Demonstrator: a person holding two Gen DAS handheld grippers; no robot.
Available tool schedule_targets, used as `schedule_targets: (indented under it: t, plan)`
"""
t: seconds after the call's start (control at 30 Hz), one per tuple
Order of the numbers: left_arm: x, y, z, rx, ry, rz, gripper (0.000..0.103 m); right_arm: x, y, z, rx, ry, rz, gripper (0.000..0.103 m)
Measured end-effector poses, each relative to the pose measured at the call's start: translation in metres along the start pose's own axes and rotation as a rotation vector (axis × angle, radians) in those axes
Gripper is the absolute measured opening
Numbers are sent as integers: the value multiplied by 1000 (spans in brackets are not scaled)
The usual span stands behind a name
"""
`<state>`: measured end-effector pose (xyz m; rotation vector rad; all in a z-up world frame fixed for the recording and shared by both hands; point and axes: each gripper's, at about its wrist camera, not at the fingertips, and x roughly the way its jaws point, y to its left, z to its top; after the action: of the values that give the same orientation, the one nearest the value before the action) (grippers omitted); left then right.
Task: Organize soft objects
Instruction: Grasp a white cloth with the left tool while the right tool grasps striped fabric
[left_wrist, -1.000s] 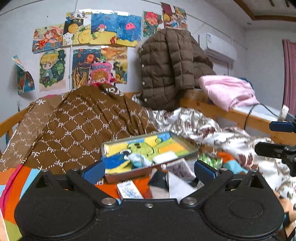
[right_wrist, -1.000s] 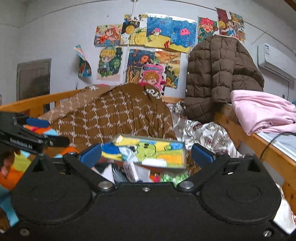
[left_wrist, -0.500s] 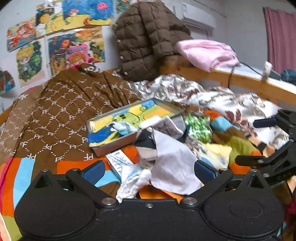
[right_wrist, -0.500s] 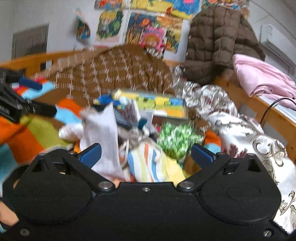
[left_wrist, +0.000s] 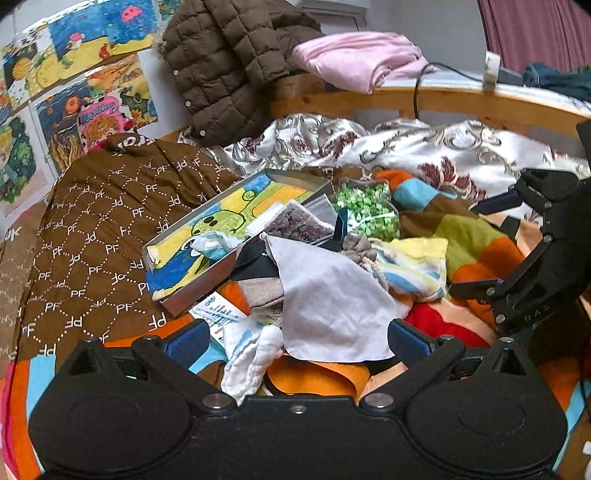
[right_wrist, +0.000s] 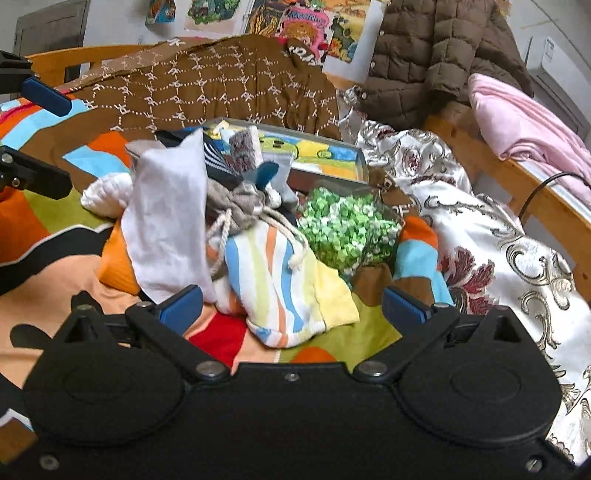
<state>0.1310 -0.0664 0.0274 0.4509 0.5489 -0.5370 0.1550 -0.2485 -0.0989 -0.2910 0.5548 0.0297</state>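
- A brown padded jacket (left_wrist: 229, 62) hangs at the top centre of the left view, over the wooden bed rail (left_wrist: 443, 101).
- A pink folded blanket (left_wrist: 358, 59) lies on that rail, to the right of the jacket.
- A black cable (left_wrist: 421, 85) drops across the rail just beside the blanket.
- Cartoon drawings (left_wrist: 81, 74) cover the wall at upper left.
- A dark red curtain (left_wrist: 532, 33) fills the upper right corner.
- In the right view, an air conditioner (right_wrist: 554, 66) sits on the wall at the right edge, and a grey door (right_wrist: 51, 26) at upper left.
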Motion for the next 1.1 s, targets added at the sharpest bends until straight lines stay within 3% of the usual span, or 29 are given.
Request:
schedule_targets:
  t: [0.3,0.43,0.93,1.1]
  plan:
    - [35,-11,20,80,10,-2,101,33,0,-4,-26,-19,-39,101]
    - [54,-18,19,79,15,-22,98,47,-2,-4,6,-32,-6,85]
    - [83,-25,29,99,42,-58,89,82,3,-11,44,-38,81,54]
    - [89,-28,32,94,63,-58,78,84,3,-13,53,-24,82,44]
